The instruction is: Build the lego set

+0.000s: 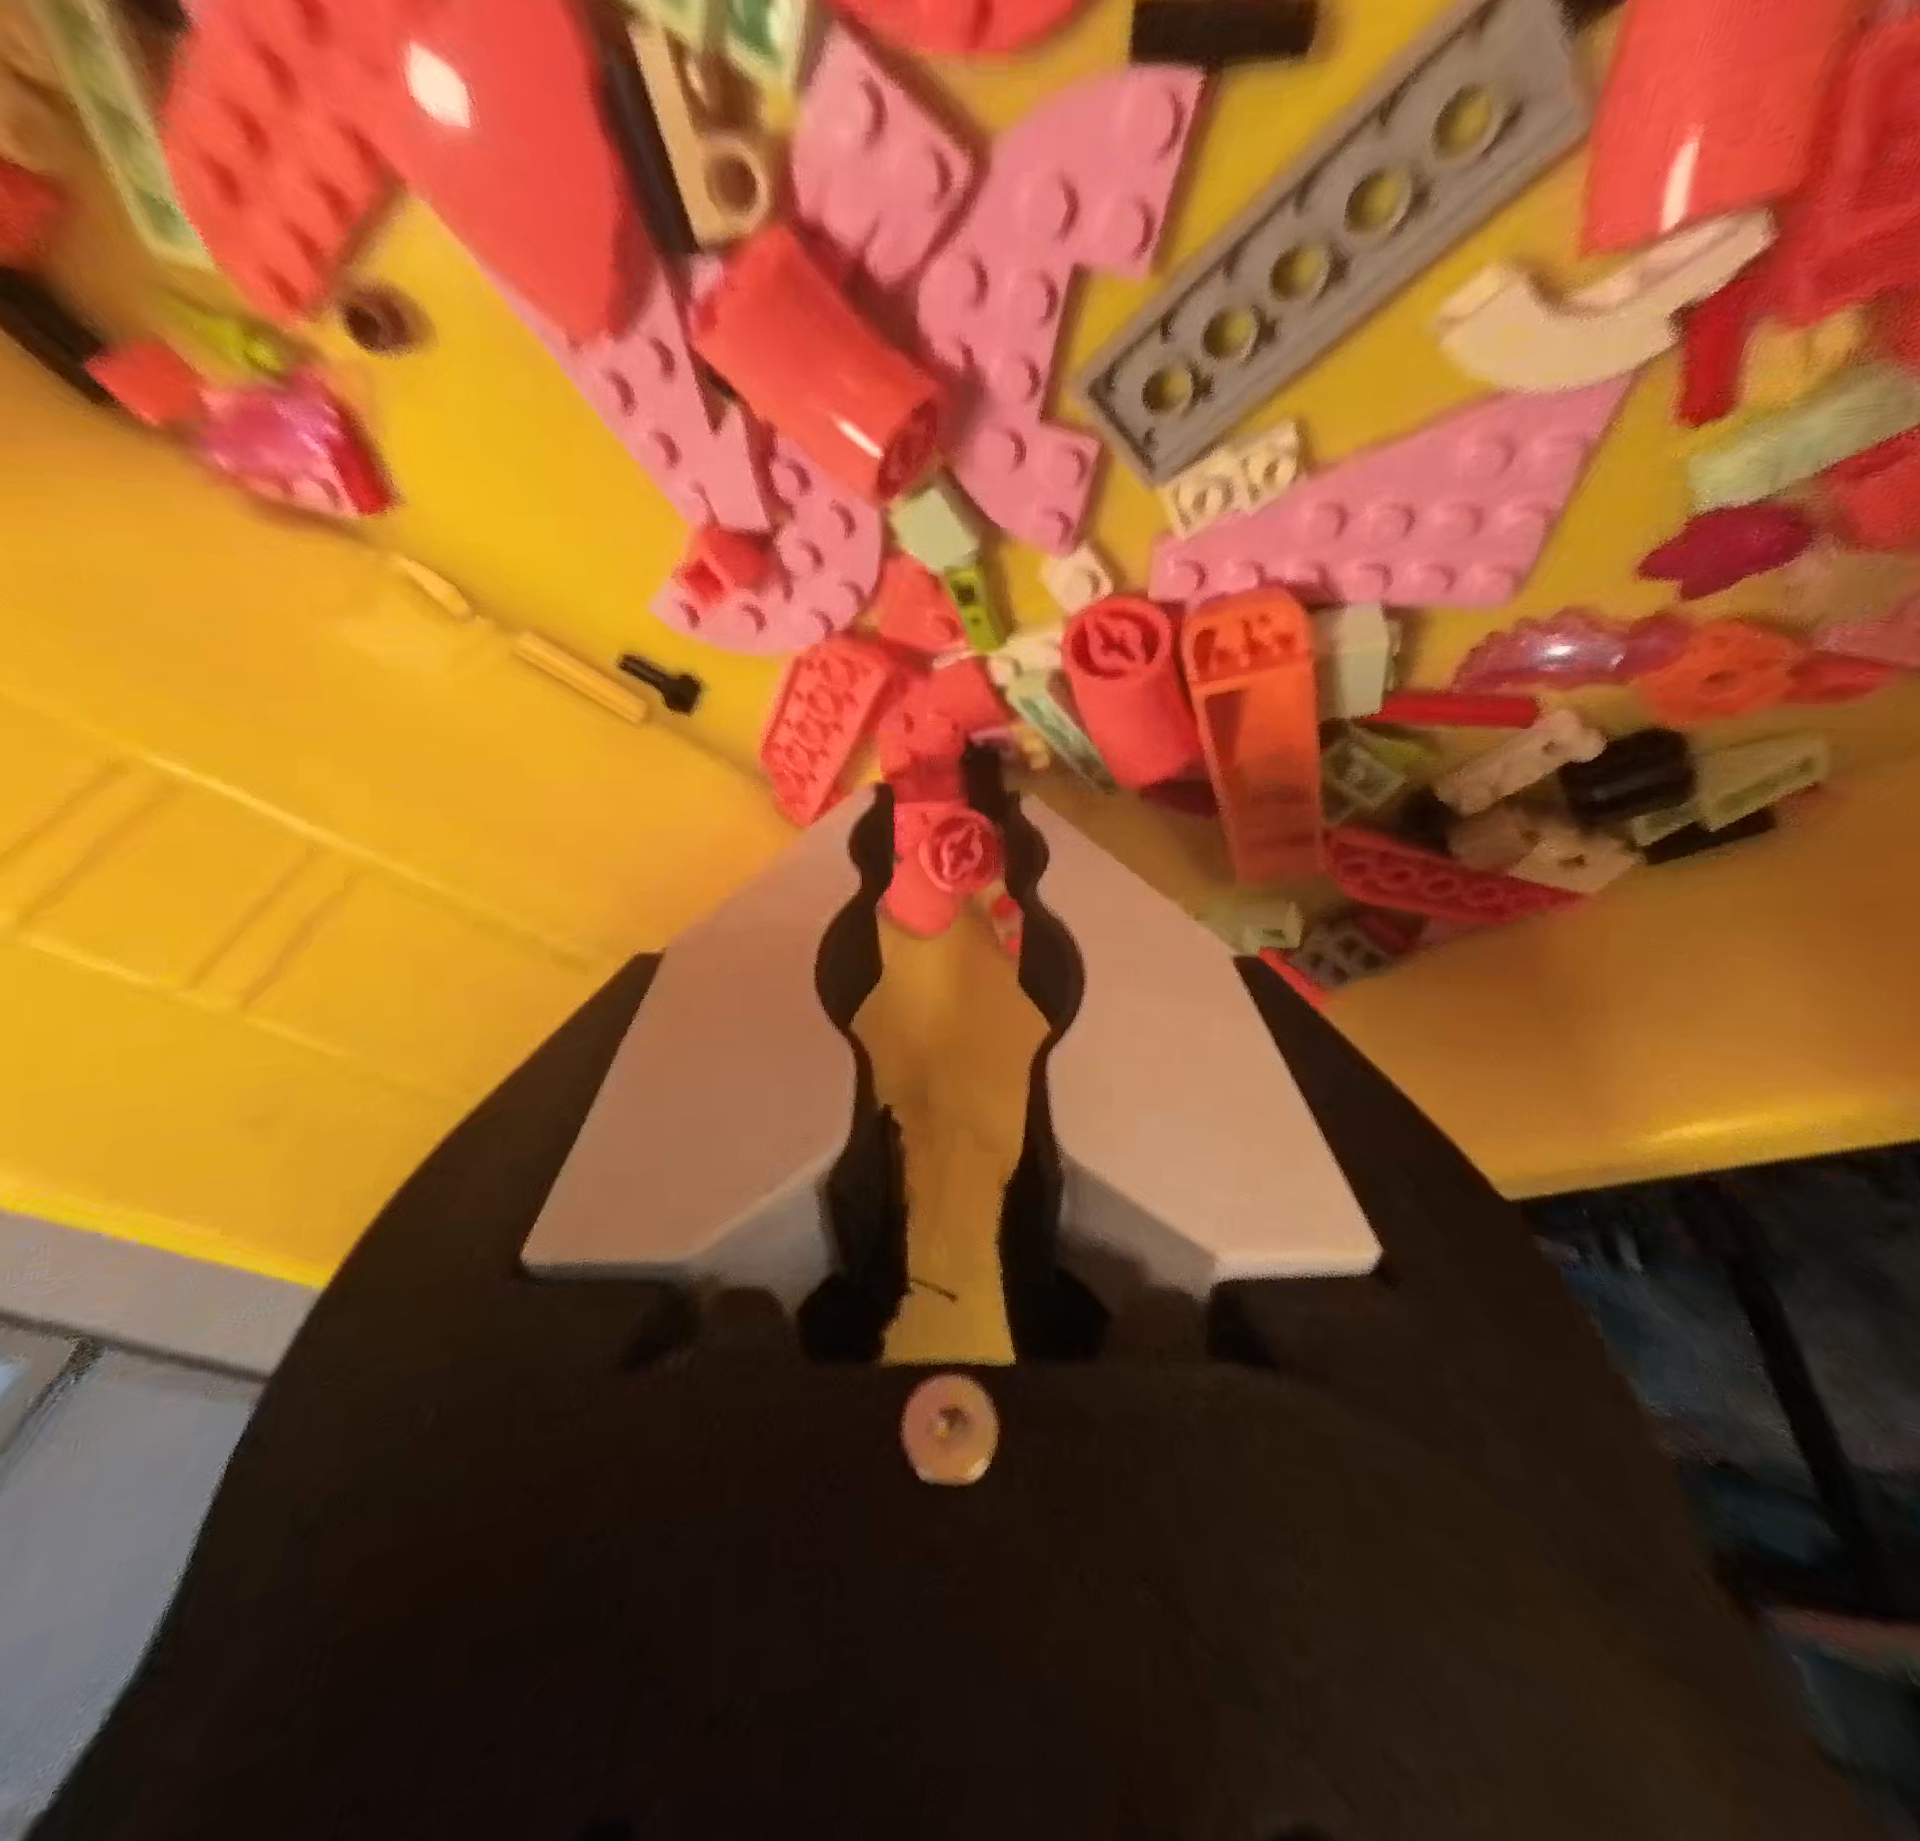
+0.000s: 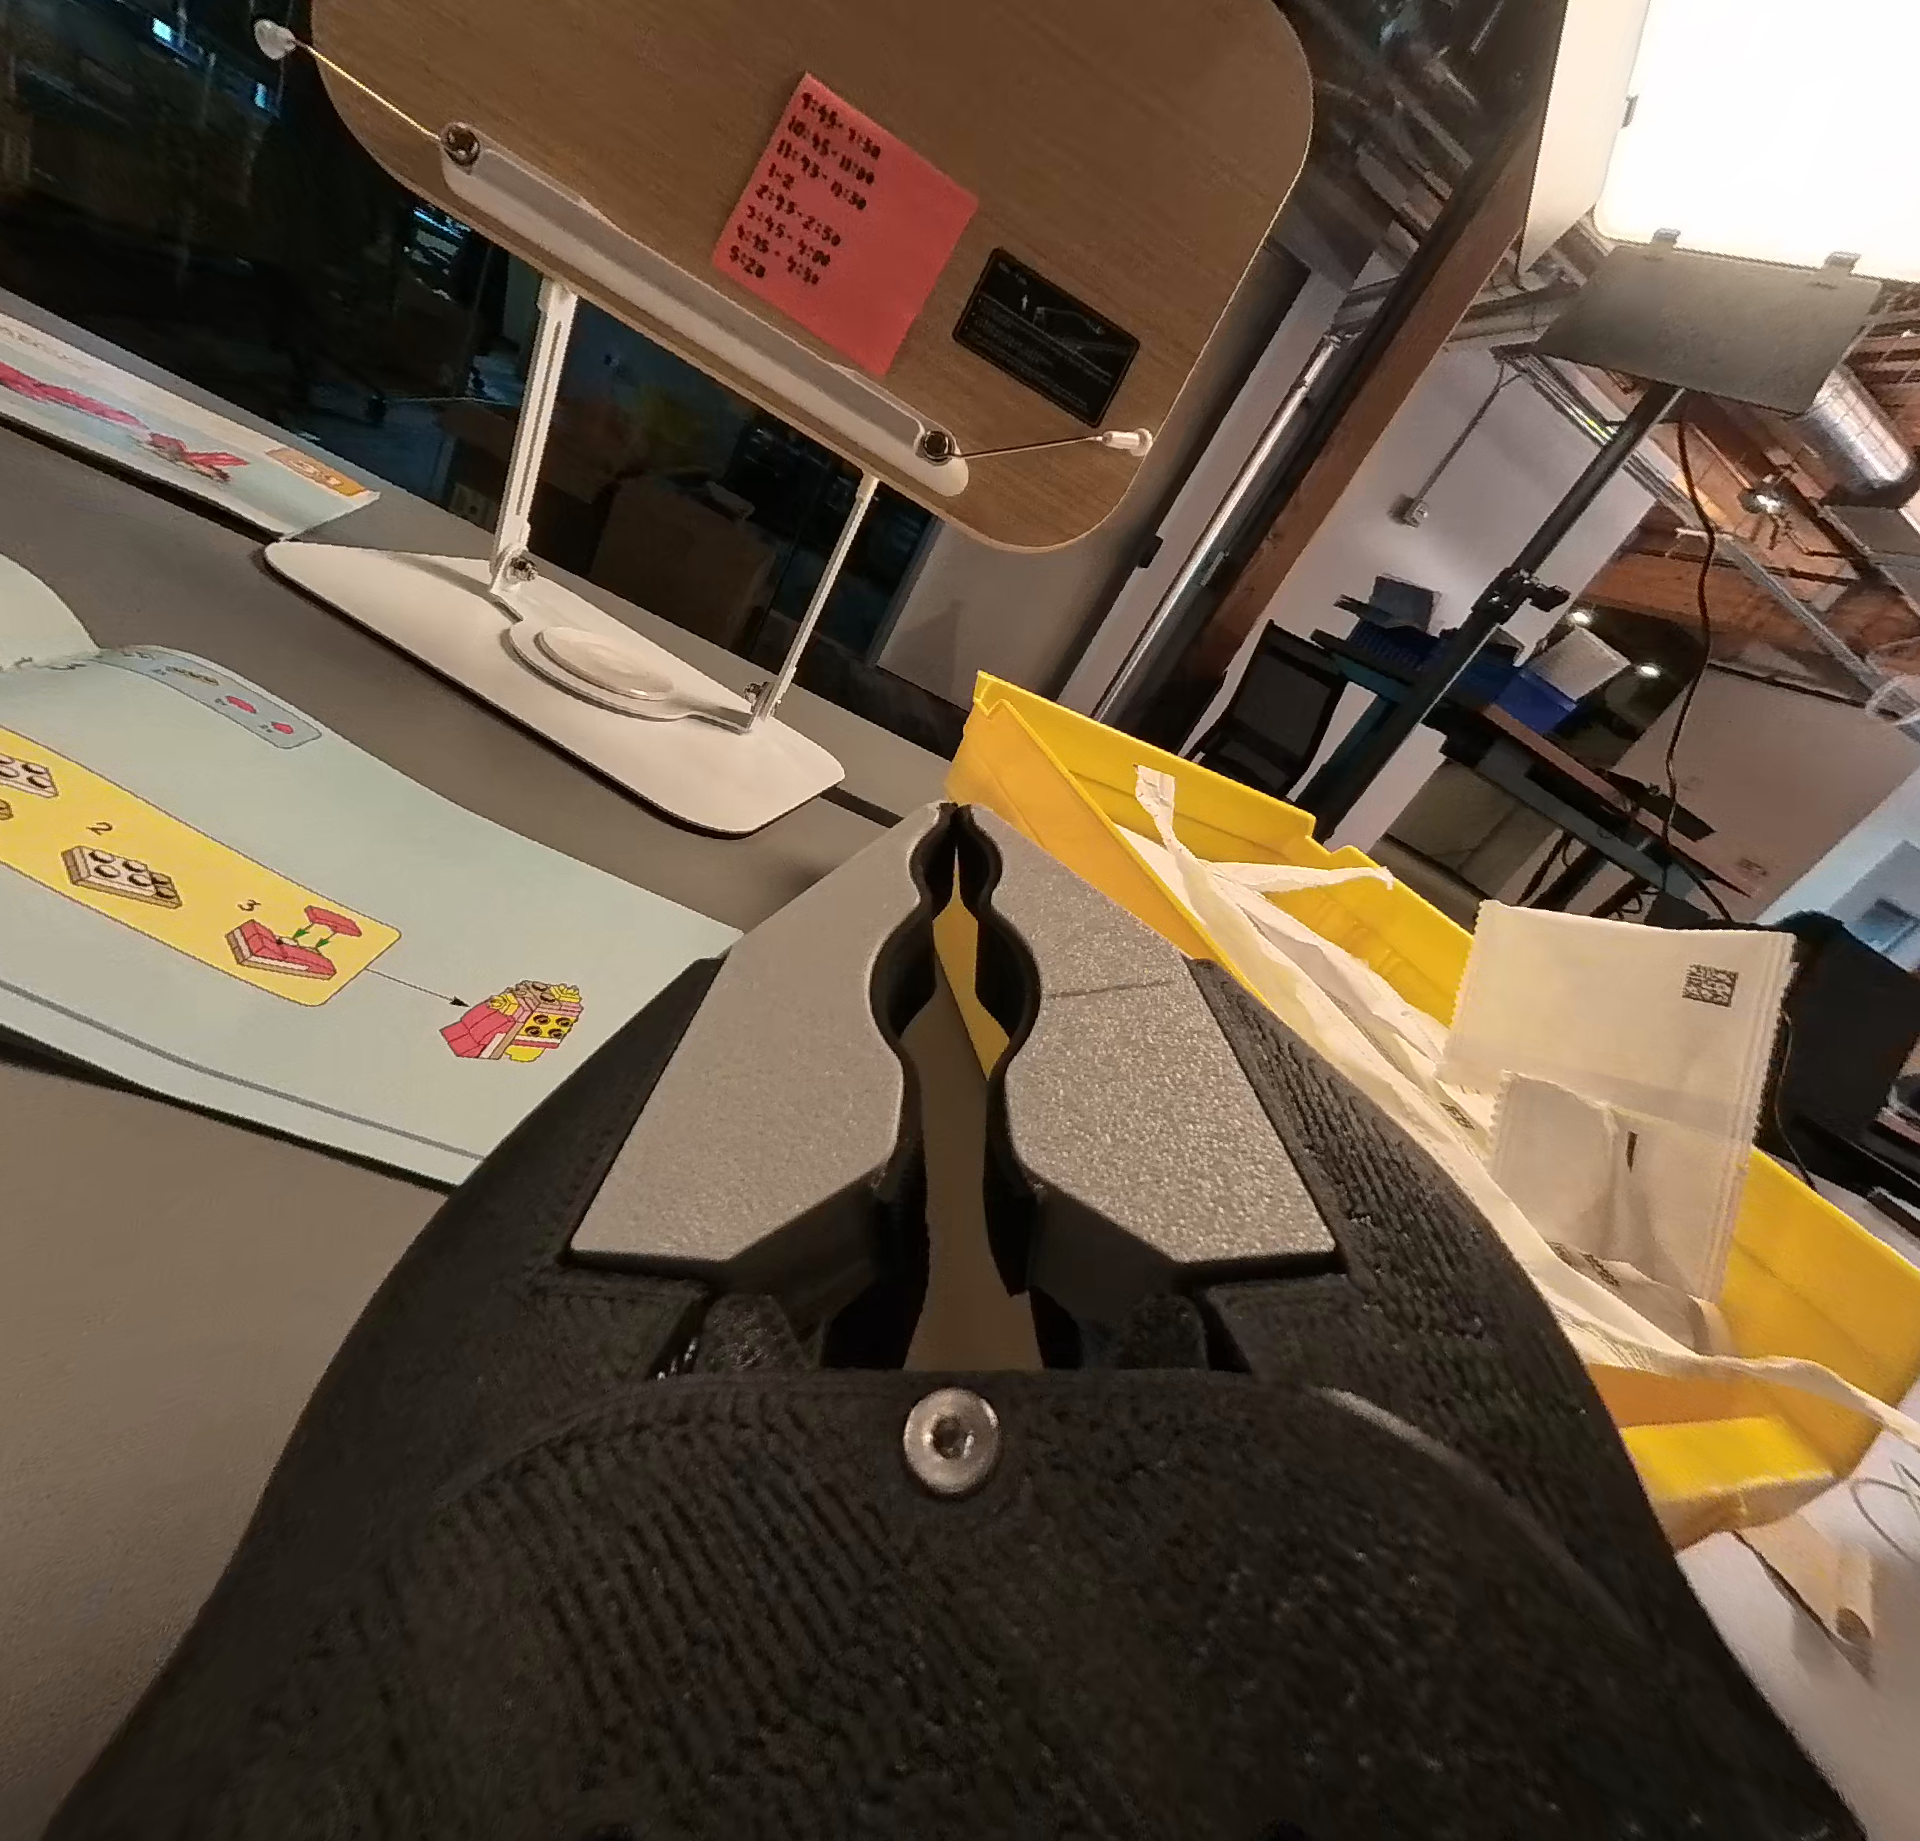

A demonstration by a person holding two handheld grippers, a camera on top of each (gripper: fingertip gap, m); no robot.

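**Left gripper on a red piece, right one closed**

The left gripper [image 1: 940,835], jaws slightly apart, clamps a small red round-studded brick piece [image 1: 940,872] over the yellow bin [image 1: 312,856]. Beyond it lie two red cylinders [image 1: 1127,695], pink plates [image 1: 1382,524] and one grey plate [image 1: 1340,264].

The right gripper [image 2: 954,820] is closed on nothing, beside a second yellow bin [image 2: 1049,815] of white paper bags [image 2: 1621,1002]. Beyond stands a stand [image 2: 582,690] with one pink handwritten note [image 2: 842,222].

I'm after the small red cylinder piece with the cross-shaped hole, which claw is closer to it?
Left. The left claw has that red cylinder piece between its fingertips, over the yellow bin. The right claw is shut, over the grey table, that piece nowhere in its view.
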